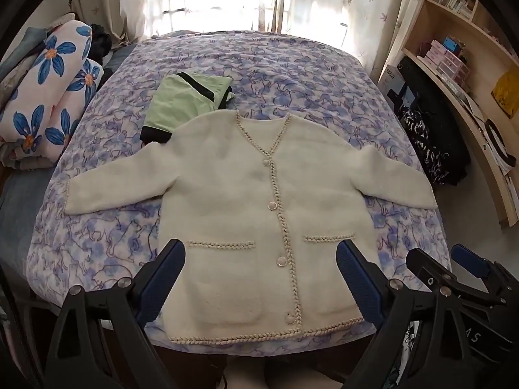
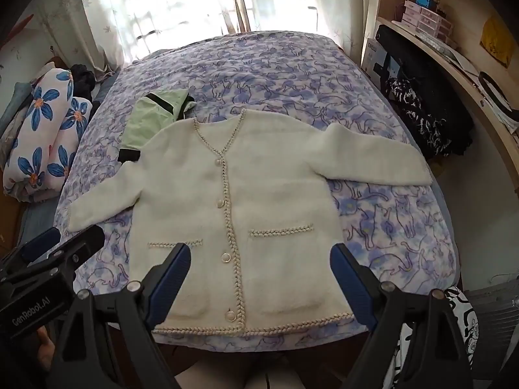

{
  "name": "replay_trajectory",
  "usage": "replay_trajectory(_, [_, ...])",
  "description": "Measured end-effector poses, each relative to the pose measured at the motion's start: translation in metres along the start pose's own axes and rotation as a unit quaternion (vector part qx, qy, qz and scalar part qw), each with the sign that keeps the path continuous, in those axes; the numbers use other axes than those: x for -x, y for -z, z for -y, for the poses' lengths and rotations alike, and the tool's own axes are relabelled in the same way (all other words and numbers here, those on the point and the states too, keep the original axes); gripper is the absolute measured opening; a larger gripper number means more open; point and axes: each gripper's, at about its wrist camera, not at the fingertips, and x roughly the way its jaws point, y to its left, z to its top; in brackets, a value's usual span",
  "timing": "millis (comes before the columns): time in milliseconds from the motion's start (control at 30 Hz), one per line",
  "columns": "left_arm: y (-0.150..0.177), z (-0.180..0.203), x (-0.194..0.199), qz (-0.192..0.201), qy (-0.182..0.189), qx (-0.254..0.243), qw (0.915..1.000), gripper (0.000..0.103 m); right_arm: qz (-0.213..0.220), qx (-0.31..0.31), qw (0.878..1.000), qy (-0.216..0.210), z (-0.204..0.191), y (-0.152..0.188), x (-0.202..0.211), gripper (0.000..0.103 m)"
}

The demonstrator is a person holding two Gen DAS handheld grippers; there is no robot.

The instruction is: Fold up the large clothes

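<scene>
Left wrist: purple cat-print bedspread (image 1: 292,74), fluffy cream cardigan (image 1: 227,188) flat, buttoned, braid-trimmed; folded green garment (image 1: 181,100) half hidden behind its shoulder. Left gripper (image 1: 259,278) spread wide, empty, above hem.

Right wrist: same cardigan (image 2: 266,178); right gripper (image 2: 259,282) gaping, empty; shelf (image 2: 454,42) clutter indistinct.

I see the cream fleece buttoned cardigan (image 1: 246,194) lying flat on the purple cat-print bedspread (image 1: 292,74), sleeves spread left and right — its left shoulder overlaps the folded green garment (image 1: 181,100) behind it; rolled flower-print bedding (image 1: 48,97) lies far left.
</scene>
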Motion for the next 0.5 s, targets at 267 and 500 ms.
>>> replay_trajectory(267, [-0.004, -0.003, -0.009, -0.010, -0.001, -0.005, 0.9999, 0.093, 0.004, -0.001, 1.000, 0.003, -0.004, -0.003, -0.002, 0.088])
replay_trajectory(500, [-0.010, -0.012, -0.018, -0.018, 0.000, 0.001, 0.9998, 0.093, 0.004, -0.013, 1.000, 0.007, -0.004, -0.009, -0.005, 0.088])
